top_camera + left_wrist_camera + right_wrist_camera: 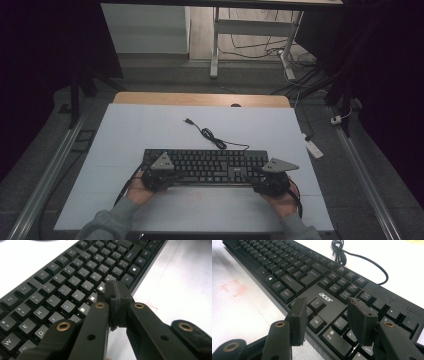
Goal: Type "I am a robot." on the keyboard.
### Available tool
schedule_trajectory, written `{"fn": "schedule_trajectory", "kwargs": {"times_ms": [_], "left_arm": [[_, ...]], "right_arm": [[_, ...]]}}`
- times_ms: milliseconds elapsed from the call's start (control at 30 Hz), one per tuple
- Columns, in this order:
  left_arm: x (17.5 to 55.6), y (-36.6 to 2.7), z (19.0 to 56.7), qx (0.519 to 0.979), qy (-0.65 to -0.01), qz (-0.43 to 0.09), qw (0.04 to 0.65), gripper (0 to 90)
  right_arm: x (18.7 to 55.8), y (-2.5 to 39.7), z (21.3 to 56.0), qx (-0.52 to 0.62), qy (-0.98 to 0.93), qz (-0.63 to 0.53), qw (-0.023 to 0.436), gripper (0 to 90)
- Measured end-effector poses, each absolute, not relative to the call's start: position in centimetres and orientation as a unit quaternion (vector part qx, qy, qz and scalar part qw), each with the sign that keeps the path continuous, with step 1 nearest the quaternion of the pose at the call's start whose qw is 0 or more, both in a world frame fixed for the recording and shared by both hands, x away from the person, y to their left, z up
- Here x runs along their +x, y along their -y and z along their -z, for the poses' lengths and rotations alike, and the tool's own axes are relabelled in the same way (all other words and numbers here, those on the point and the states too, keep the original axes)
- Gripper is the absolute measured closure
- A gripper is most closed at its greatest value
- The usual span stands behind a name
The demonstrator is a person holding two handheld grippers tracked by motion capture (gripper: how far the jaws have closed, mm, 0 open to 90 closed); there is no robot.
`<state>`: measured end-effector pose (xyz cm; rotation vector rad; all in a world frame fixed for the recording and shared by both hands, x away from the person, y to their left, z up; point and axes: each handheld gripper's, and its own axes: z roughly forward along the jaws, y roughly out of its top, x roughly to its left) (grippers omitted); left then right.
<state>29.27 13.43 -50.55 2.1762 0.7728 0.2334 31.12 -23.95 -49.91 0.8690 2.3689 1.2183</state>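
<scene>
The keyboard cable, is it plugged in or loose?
Loose: the cable lies partly bundled on the table behind the keyboard, its plug free.

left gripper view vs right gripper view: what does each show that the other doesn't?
Left gripper view alone: the letter keys (W, E, R, T, G, B, N, M legible), with the left claw closed, its tips together above the keyboard's near edge.

Right gripper view alone: the acer logo, the arrow keys, part of the number pad, the coiled cable, a faint red mark on the mat, and the right claw open, nothing between its tips.

Both: the black keyboard on the white mat.
</scene>
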Motion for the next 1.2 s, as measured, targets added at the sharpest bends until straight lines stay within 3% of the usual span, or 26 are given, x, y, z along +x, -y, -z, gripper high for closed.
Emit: {"fn": "schedule_trajectory", "kwargs": {"times_ms": [933, 1200], "left_arm": [[30.0, -13.1, 52.4, 0.877, -0.312, -0.092, 0.354, 89.0], [29.9, -13.5, 51.8, 0.867, -0.314, -0.097, 0.373, 86.9]], "right_arm": [[31.1, 24.0, 50.0, 0.308, -0.834, -0.425, 0.17, 50.6], [31.2, 24.0, 50.0, 0.307, -0.834, -0.426, 0.168, 50.4]]}}
